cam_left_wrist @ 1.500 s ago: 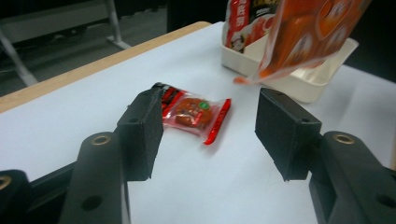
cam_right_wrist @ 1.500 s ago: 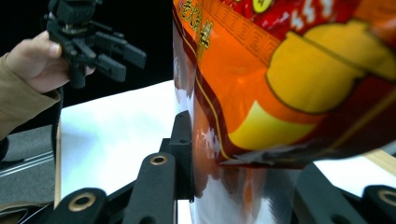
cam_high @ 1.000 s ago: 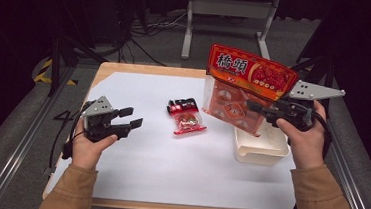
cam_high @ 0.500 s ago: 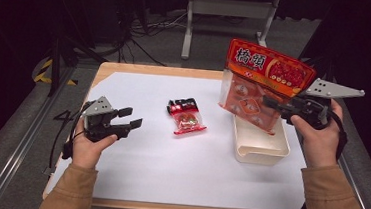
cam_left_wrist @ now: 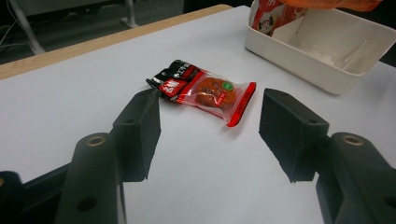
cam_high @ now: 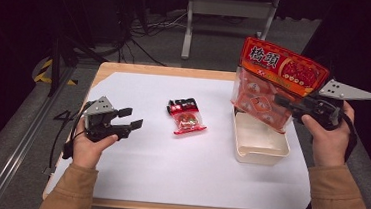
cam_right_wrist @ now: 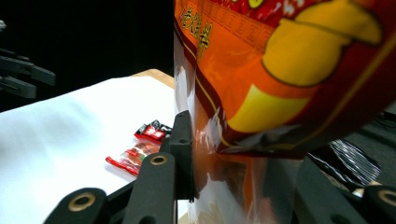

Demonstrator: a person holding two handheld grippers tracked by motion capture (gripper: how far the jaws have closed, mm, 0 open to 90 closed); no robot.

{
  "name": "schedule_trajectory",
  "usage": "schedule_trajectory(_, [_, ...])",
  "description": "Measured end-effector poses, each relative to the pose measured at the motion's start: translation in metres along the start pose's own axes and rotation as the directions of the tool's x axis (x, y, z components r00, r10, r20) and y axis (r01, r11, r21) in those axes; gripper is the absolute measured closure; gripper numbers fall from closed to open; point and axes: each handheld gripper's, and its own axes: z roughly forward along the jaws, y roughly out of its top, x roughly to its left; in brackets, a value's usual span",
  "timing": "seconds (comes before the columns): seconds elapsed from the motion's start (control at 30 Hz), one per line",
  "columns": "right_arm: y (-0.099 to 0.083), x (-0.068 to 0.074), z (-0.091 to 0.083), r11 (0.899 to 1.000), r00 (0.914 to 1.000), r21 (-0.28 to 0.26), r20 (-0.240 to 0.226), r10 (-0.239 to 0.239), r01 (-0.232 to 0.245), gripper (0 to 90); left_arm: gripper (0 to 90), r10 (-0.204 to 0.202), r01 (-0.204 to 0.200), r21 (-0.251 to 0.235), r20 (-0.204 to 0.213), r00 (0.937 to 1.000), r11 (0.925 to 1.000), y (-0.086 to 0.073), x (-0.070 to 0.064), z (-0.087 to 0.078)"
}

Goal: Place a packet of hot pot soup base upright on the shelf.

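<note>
I am clamping my right gripper [cam_high: 285,103] on the large orange-red crinkly snack bag [cam_high: 271,82] above the white plastic bin [cam_high: 260,149] at right, where its slick film risks slipping, while my left gripper [cam_high: 131,120] is hanging open near the small red packet [cam_high: 186,116].

Both grippers black: left gripper [cam_high: 131,119], right gripper [cam_high: 280,100]. Blocky flat-faced pads [cam_left_wrist: 140,135], brass-ringed screw holes on the jaw arms behind them. Grey three-cornered plate [cam_high: 347,91] on top of each. Black cable [cam_high: 69,128] trails behind. Tan sleeves [cam_high: 344,199] on both forearms.
</note>
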Motion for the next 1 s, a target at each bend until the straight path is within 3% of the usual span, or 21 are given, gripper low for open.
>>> schedule_trajectory(0.37, [-0.022,-0.013,0.004,1.000,0.9986,-0.007,0.049,0.018,-0.017,70.2,39.6,-0.003,0.003,-0.001,0.001,1.0000,1.0000,0.000,0.000,0.001])
schedule_trajectory(1.0, [-0.051,-0.017,0.016,0.998,0.9965,0.028,0.069,0.047,-0.049,70.1,38.9,0.003,-0.003,-0.006,0.002,1.0000,1.0000,-0.001,0.000,0.002])
